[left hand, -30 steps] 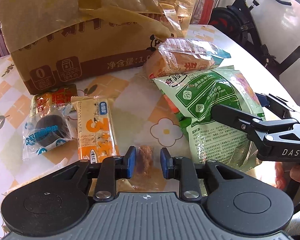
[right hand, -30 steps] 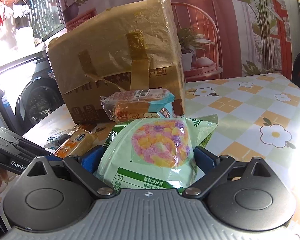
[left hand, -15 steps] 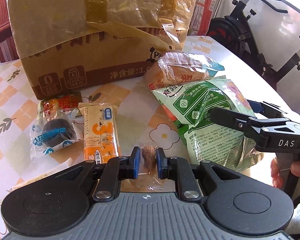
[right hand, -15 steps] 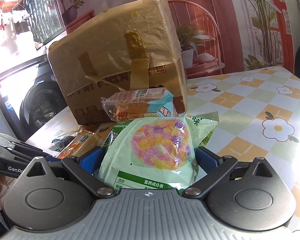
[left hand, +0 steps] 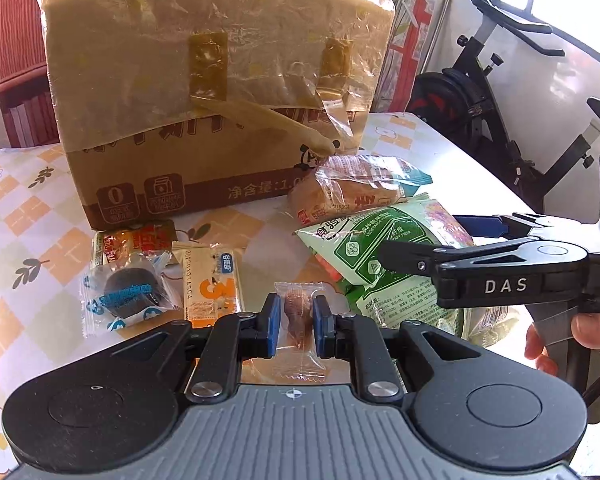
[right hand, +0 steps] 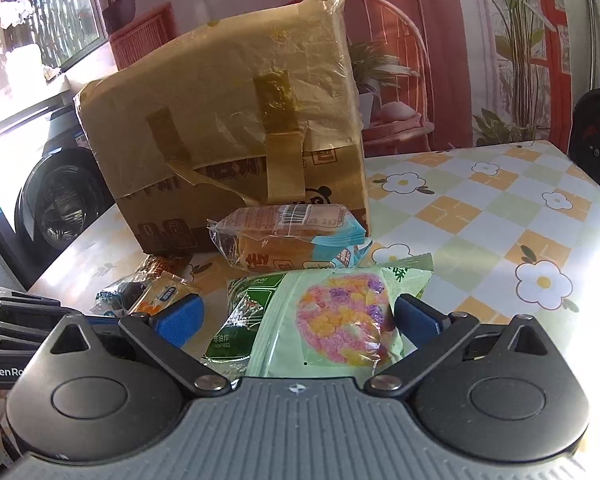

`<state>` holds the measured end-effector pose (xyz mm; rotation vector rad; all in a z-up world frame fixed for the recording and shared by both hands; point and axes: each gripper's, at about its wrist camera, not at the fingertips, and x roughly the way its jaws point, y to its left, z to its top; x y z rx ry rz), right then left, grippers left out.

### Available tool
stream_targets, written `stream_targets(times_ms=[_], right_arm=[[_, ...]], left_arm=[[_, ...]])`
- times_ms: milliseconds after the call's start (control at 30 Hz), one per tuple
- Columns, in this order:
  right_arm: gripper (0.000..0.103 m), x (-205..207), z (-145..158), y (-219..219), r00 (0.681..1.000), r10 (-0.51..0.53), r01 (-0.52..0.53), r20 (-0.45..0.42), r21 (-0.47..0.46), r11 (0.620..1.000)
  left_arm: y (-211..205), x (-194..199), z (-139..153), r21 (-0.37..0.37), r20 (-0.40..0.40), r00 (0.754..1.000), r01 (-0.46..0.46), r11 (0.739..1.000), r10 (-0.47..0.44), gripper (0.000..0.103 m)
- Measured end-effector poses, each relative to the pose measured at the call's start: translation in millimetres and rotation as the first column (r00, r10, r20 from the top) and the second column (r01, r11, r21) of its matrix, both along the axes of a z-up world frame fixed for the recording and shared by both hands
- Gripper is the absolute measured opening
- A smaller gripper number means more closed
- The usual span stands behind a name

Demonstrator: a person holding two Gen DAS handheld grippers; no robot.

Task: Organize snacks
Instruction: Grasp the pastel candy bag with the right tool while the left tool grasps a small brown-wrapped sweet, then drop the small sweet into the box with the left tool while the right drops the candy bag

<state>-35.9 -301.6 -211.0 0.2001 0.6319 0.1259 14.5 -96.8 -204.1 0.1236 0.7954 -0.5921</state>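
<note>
My left gripper is shut on a small clear-wrapped brown candy and holds it above the table. My right gripper has its jaws wide on either side of a green snack bag, seemingly gripping it; from the left wrist view the bag hangs between them. A bread packet lies behind the bag, against a taped cardboard box. An orange biscuit pack, a dark round cookie in a blue wrapper and a red-orange sachet lie at the left.
The table has a flowered checked cloth. An exercise bike stands beyond the right table edge. A washing machine stands beyond the left edge in the right wrist view.
My left gripper closed on the candy and lifted it back from the table. My right gripper raised the green bag a little and its left finger now stands clear of the bag.
</note>
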Motion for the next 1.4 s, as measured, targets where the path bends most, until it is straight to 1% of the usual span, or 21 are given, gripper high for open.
stream_targets(times_ms=[33, 100, 233, 333, 367, 433, 500, 600, 800, 933, 1000, 1100, 1167, 1267, 1400], right_arm=[[0.103, 5, -3, 4, 0.999, -0.003, 0.002, -0.033, -0.025, 1.0], [0.103, 9, -7, 7, 0.998, -0.021, 0.019, -0.065, -0.032, 0.999], [0.103, 10, -10, 14, 0.993, -0.042, 0.033, -0.109, -0.081, 0.996], [0.103, 10, -15, 12, 0.984, -0.054, 0.045, -0.169, -0.056, 0.997], [0.103, 8, -15, 11, 0.983, -0.052, 0.045, -0.175, -0.048, 0.998], [0.098, 3, -14, 10, 0.985, -0.039, 0.033, -0.168, -0.039, 0.999], [0.088, -2, -10, 9, 0.988, -0.024, 0.019, -0.154, -0.032, 0.999], [0.08, -10, -2, 8, 0.989, 0.001, 0.002, -0.149, 0.015, 1.0], [0.078, -25, 15, 11, 0.99, 0.041, -0.034, -0.133, 0.057, 0.998], [0.078, -31, 34, 12, 0.994, 0.055, -0.048, -0.09, 0.077, 0.996], [0.078, -33, 47, 11, 0.997, 0.055, -0.051, -0.049, 0.079, 0.996], [0.078, -32, 72, 6, 0.999, 0.028, -0.031, 0.03, 0.077, 0.997], [0.078, -28, 90, 1, 0.996, 0.014, -0.021, 0.09, 0.077, 0.997], [0.079, -20, 117, -4, 0.983, 0.003, -0.013, 0.181, 0.055, 0.998], [0.079, -2, 147, -11, 0.965, -0.005, -0.008, 0.261, 0.05, 0.999]], left_arm=[[3, -1, 1, -0.007, 0.004, 1.0, -0.004, 1.0, 0.004, 0.018], [8, -2, 3, -0.021, 0.008, 1.0, -0.012, 1.0, 0.012, 0.018], [20, -4, 5, -0.057, 0.004, 0.999, -0.036, 0.998, 0.036, 0.018], [27, -4, 6, -0.08, -0.001, 0.999, -0.048, 0.996, 0.048, 0.018], [29, -4, 6, -0.088, -0.001, 0.999, -0.05, 0.995, 0.05, 0.018], [32, -6, 8, -0.098, 0.004, 0.999, -0.051, 0.994, 0.052, 0.018], [35, -9, 12, -0.104, 0.025, 0.998, -0.052, 0.993, 0.055, 0.018], [41, -12, 18, -0.127, 0.049, 0.997, -0.052, 0.991, 0.058, 0.018], [56, -18, 31, -0.165, 0.077, 0.994, -0.064, 0.984, 0.077, 0.018], [67, -16, 45, -0.182, 0.113, 0.988, -0.083, 0.98, 0.105, 0.018], [71, -14, 55, -0.191, 0.138, 0.984, -0.083, 0.978, 0.11, 0.018], [77, -10, 73, -0.202, 0.18, 0.976, -0.082, 0.976, 0.12, 0.018], [81, -7, 84, -0.219, 0.199, 0.971, -0.086, 0.972, 0.131, 0.018], [87, 0, 111, -0.253, 0.243, 0.957, -0.094, 0.963, 0.157, 0.018], [92, 8, 140, -0.288, 0.289, 0.939, -0.101, 0.952, 0.187, 0.018]])
